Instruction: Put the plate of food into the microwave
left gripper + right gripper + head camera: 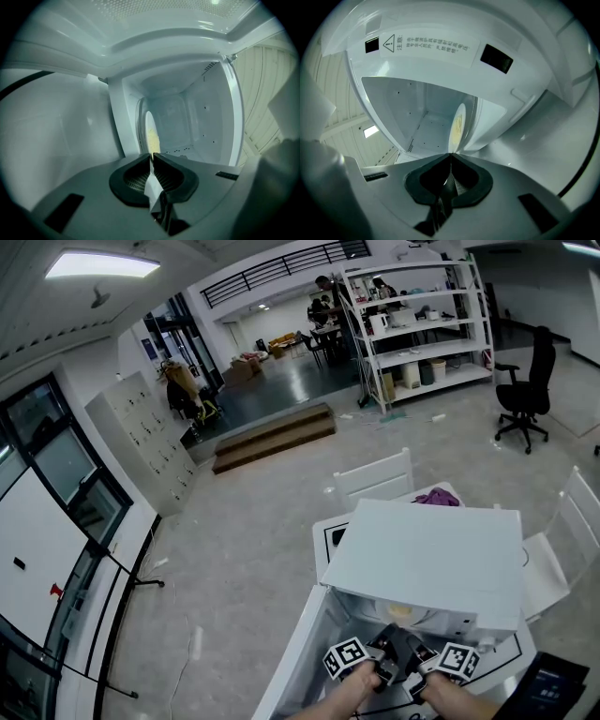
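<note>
A white microwave (431, 559) stands on a white table with its door (298, 652) swung open to the left. Both grippers reach into its mouth side by side. My left gripper (386, 652) (153, 157) is shut on the rim of a white plate (151, 133), seen edge-on with yellow food on it. My right gripper (450, 157) (419, 664) is shut on the rim of the same plate (458, 126). The plate (400, 612) sits just inside the lit white cavity (187, 122). Whether it rests on the cavity floor is hidden.
A white chair (375, 479) stands behind the table and another (574, 526) to its right. A purple cloth (437, 496) lies on the table's far edge behind the microwave. A dark device (548, 690) is at the near right. A warning label (429, 45) runs above the cavity.
</note>
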Demonstrator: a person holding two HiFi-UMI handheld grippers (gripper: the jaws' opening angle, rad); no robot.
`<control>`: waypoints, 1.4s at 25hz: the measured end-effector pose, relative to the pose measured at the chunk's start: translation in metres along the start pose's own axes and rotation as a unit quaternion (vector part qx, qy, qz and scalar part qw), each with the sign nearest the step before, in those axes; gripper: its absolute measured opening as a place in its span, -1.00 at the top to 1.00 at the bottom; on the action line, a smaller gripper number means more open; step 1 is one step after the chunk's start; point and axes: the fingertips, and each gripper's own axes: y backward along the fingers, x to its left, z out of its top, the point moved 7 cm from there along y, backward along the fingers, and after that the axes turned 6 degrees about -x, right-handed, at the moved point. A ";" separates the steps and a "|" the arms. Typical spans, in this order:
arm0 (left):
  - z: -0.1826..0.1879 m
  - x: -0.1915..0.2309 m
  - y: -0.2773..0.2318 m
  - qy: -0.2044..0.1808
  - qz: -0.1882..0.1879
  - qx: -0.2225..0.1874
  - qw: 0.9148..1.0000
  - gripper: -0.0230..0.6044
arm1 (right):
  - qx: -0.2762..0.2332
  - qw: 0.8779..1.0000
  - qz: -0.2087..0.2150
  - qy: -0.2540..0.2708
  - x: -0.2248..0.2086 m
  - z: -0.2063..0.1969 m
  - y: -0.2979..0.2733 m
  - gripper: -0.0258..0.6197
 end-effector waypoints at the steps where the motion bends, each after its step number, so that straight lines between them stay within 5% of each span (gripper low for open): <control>1: 0.001 0.000 -0.002 0.000 0.000 0.001 1.000 0.83 | 0.000 1.000 0.000 0.000 -0.001 0.000 -0.001 0.88; 23: 0.005 -0.012 -0.018 -0.004 0.002 0.022 1.000 0.83 | -0.006 1.000 0.002 0.006 0.004 0.004 0.002 0.88; 35: 0.003 -0.017 -0.018 -0.054 0.028 0.066 0.996 0.83 | -0.011 1.000 0.008 0.004 0.006 0.005 0.005 0.88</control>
